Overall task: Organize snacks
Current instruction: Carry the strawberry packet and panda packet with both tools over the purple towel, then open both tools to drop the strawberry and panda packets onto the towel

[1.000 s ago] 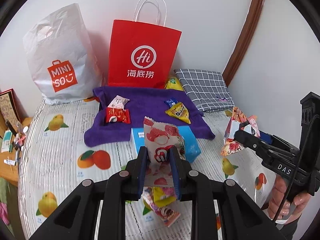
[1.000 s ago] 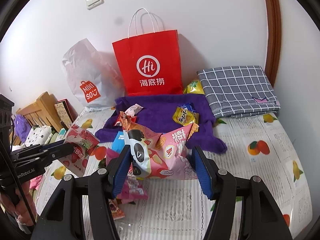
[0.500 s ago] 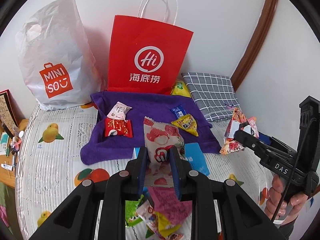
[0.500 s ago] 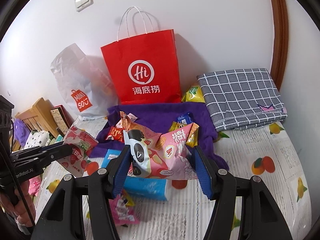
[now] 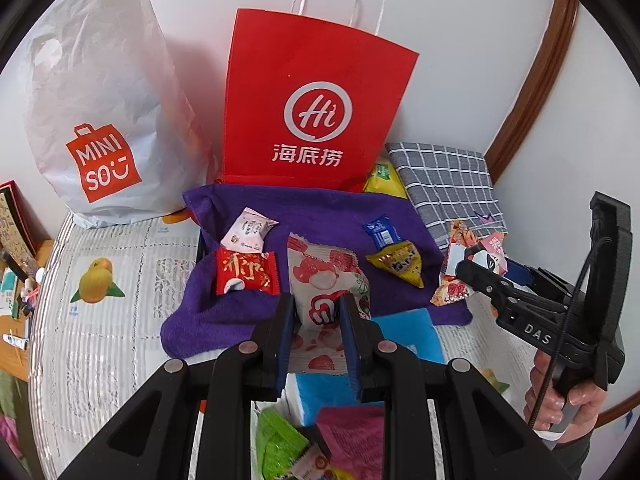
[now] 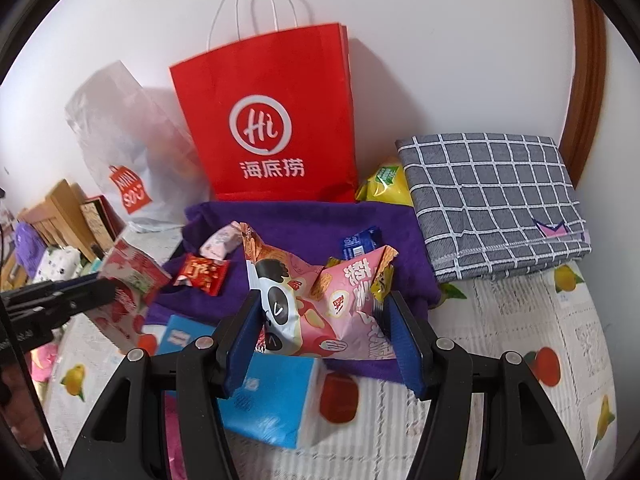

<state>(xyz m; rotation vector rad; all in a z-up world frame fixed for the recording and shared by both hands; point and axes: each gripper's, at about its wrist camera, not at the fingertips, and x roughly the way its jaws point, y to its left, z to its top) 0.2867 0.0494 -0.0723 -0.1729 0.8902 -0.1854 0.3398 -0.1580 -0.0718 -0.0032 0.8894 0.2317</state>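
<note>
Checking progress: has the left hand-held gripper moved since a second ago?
Yes. The left hand-held gripper carried its strawberry packet forward toward the red paper bag, now over the purple towel.

Both wrist cameras look forward along their fingers, close above the bed, facing the wall; both views share the purple towel (image 5: pixel 320 216) and red paper bag (image 6: pixel 268 120).

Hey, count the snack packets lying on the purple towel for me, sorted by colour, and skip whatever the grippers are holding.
Pink packet: 1
Red packet: 1
Blue packet: 1
Yellow packet: 1
Total on the purple towel: 4
</note>
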